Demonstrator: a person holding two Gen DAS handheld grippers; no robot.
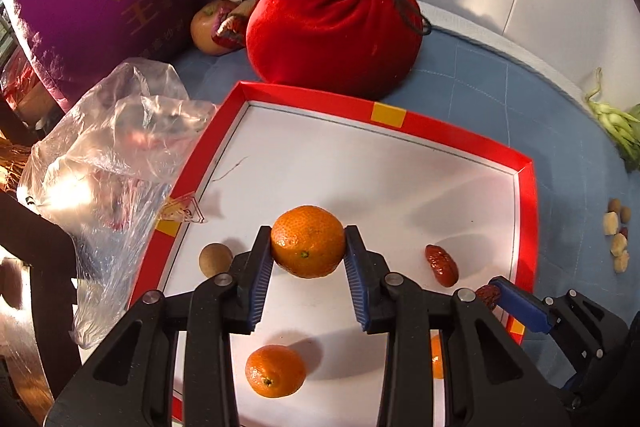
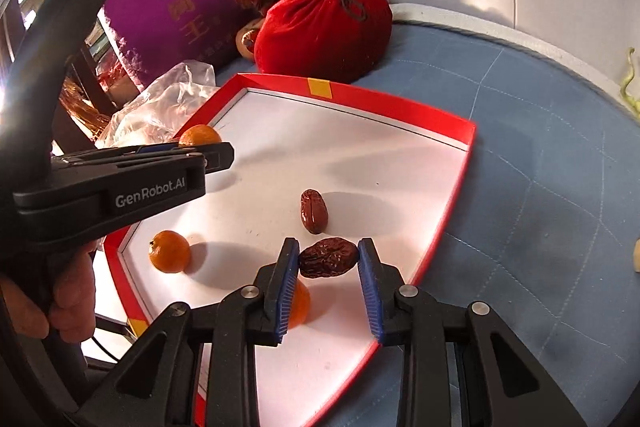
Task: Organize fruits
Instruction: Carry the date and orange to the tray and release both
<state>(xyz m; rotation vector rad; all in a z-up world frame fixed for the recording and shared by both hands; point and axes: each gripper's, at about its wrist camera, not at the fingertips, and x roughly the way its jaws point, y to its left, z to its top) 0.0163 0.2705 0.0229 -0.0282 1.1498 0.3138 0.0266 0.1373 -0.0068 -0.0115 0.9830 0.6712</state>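
Sitting between left hand-held gripper (image 1: 308,247) pads: tangerine (image 1: 307,241)

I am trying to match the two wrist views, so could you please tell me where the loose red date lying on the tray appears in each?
Left wrist view: the loose red date lies lower right, right of the left gripper.
Right wrist view: it lies at centre, just above the right gripper.
Shared landmark: the red drawstring bag.
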